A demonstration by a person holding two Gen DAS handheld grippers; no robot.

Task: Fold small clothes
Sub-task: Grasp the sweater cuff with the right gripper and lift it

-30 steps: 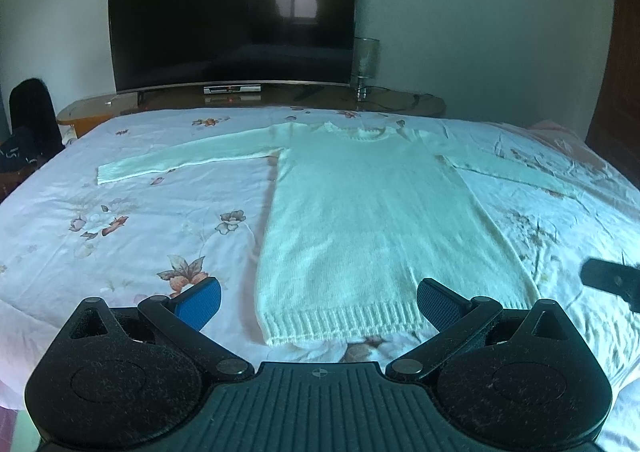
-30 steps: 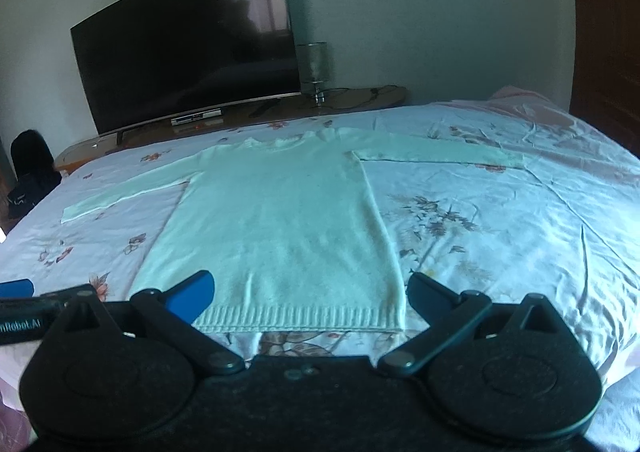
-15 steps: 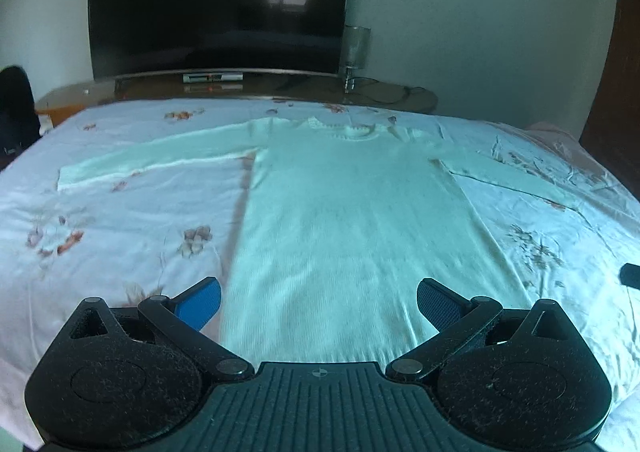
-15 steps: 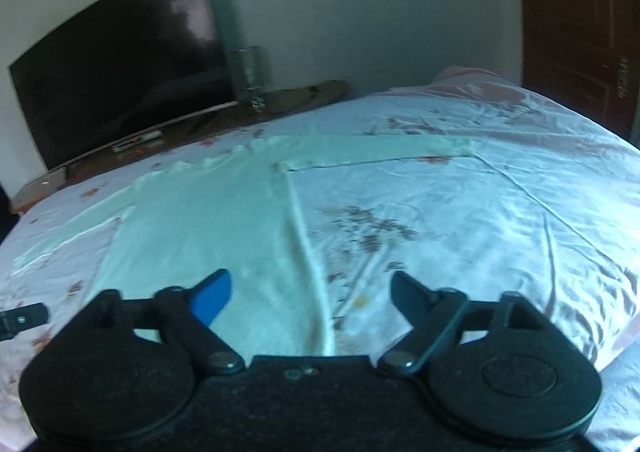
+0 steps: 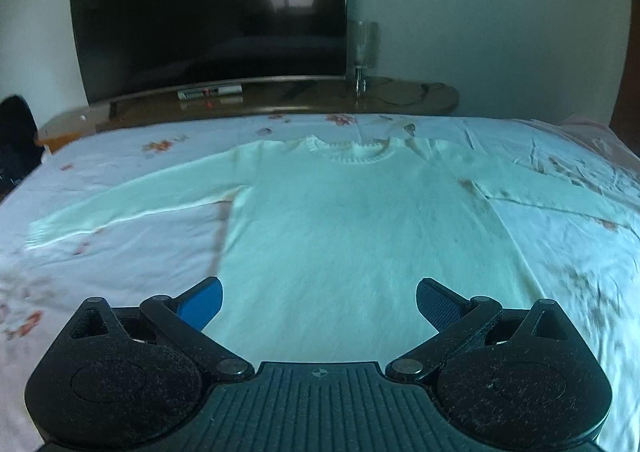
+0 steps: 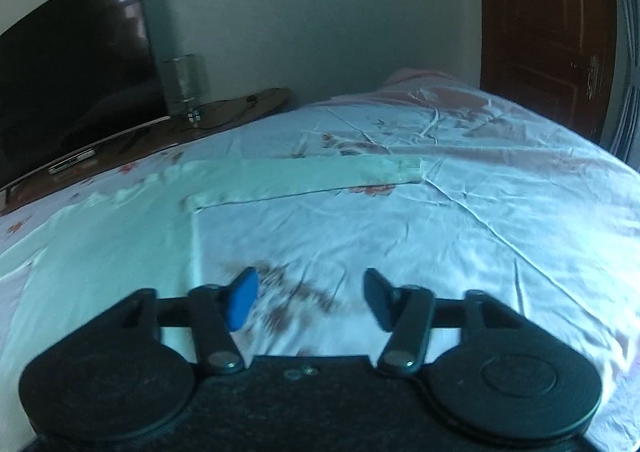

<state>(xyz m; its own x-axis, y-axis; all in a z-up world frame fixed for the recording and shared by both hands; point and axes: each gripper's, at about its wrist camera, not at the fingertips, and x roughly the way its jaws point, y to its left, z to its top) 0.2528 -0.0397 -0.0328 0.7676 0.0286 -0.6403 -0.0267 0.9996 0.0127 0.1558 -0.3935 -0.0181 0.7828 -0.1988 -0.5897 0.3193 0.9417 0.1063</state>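
A pale mint long-sleeved knit sweater [image 5: 352, 228] lies flat on the bed, neck away from me, both sleeves spread out. My left gripper [image 5: 318, 302] is open and empty, hovering over the sweater's lower body. In the right wrist view the sweater's right sleeve [image 6: 312, 176] stretches across the sheet, its cuff [image 6: 408, 168] to the right, and the body [image 6: 100, 248] lies at the left. My right gripper [image 6: 310, 300] is open and empty, over bare sheet just right of the sweater's side edge.
The bed has a light floral sheet [image 6: 460, 236]. Beyond its far edge stands a low wooden stand [image 5: 280, 100] with a large dark TV [image 5: 208, 16] and a glass lamp [image 5: 362, 52]. A brown door [image 6: 548, 28] is at the right.
Both grippers have moved forward over the bed. The left now looks up the sweater's body; the right has swung right toward the right sleeve, its jaws narrower than before.
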